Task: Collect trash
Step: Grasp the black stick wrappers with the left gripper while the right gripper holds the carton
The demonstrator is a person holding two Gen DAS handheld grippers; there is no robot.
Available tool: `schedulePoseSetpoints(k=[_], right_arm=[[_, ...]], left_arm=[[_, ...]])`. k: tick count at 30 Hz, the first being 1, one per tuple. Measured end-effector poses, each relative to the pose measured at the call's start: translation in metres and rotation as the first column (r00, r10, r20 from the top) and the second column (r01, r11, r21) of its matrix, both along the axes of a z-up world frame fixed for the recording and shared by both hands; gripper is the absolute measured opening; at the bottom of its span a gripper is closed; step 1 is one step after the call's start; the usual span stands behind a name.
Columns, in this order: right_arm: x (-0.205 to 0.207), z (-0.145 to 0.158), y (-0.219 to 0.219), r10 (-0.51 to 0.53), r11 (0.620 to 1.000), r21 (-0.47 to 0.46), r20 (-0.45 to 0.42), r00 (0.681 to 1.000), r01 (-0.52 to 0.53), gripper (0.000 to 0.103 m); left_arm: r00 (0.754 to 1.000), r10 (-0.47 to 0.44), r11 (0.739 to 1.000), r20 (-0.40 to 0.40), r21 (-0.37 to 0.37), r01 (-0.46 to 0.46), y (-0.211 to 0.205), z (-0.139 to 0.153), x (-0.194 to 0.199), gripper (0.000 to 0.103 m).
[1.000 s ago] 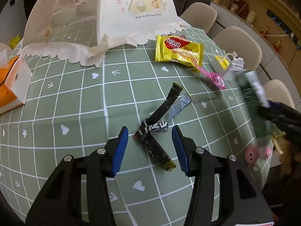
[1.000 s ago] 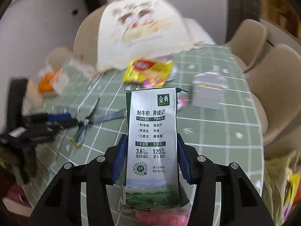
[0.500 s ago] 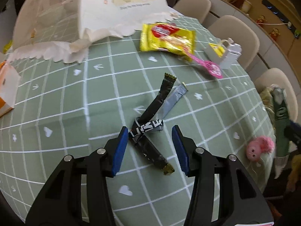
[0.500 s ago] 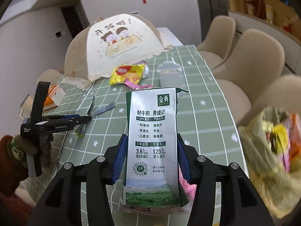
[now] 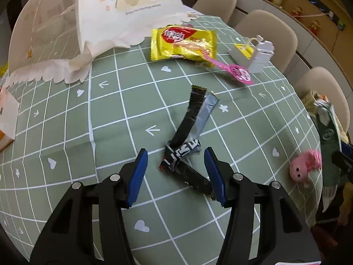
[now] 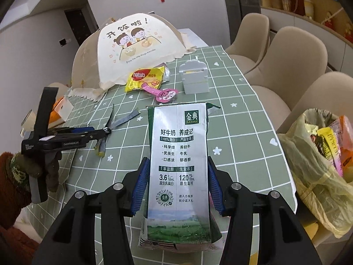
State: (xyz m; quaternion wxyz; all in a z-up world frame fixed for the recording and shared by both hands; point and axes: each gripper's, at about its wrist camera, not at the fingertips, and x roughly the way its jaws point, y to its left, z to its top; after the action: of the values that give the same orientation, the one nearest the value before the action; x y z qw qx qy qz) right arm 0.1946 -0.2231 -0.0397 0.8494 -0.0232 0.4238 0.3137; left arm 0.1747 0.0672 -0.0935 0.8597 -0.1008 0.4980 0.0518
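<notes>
My left gripper (image 5: 175, 162) is open, low over the green checked table (image 5: 66, 119), its blue pads on either side of a crumpled black and silver wrapper (image 5: 187, 137). My right gripper (image 6: 177, 176) is shut on a flattened silver and green milk carton (image 6: 178, 167), held upright at the table's right edge; the carton also shows in the left wrist view (image 5: 329, 145). A yellow trash bag (image 6: 317, 170) full of wrappers hangs open to the right of it. The left gripper (image 6: 97, 132) also appears in the right wrist view.
A yellow snack packet (image 5: 183, 44), a pink spoon-shaped wrapper (image 5: 231, 67) and a small white box (image 5: 258, 55) lie at the far side. A cream food cover (image 5: 92, 19) fills the back left. A pink toy (image 5: 305, 164) sits near the right edge. Beige chairs (image 6: 293, 66) line the right.
My right gripper has swung the carton from above the table to its right edge, next to the trash bag. My left gripper has closed in on the black wrapper and stayed open.
</notes>
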Motion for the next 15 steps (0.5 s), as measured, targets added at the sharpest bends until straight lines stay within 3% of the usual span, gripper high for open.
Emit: schedulePoseSetpoints(k=[2, 3, 6, 11, 15], right_arm=[[-0.001, 0.002, -0.002, 0.0, 1.0, 0.002, 0.008, 1.0, 0.0, 0.048], [-0.001, 0.002, -0.003, -0.002, 1.0, 0.002, 0.009, 1.0, 0.002, 0.048], [0.0, 0.003, -0.007, -0.013, 1.0, 0.006, 0.011, 1.0, 0.013, 0.048], [0.003, 0.006, -0.013, -0.028, 1.0, 0.006, 0.01, 1.0, 0.028, 0.048], [0.001, 0.013, -0.017, -0.024, 1.0, 0.01, 0.031, 0.999, 0.024, 0.048]], left_arm=[[1.0, 0.015, 1.0, -0.01, -0.007, -0.015, 0.002, -0.002, 0.002, 0.047], [1.0, 0.018, 1.0, -0.015, -0.007, -0.018, 0.002, -0.003, 0.002, 0.039], [1.0, 0.0, 1.0, -0.024, 0.014, 0.0, -0.004, -0.003, 0.003, 0.034], [1.0, -0.002, 1.0, -0.005, 0.015, 0.002, -0.017, 0.01, 0.005, 0.033], [0.996, -0.027, 0.999, 0.082, 0.018, 0.026, -0.03, 0.043, 0.005, 0.033]])
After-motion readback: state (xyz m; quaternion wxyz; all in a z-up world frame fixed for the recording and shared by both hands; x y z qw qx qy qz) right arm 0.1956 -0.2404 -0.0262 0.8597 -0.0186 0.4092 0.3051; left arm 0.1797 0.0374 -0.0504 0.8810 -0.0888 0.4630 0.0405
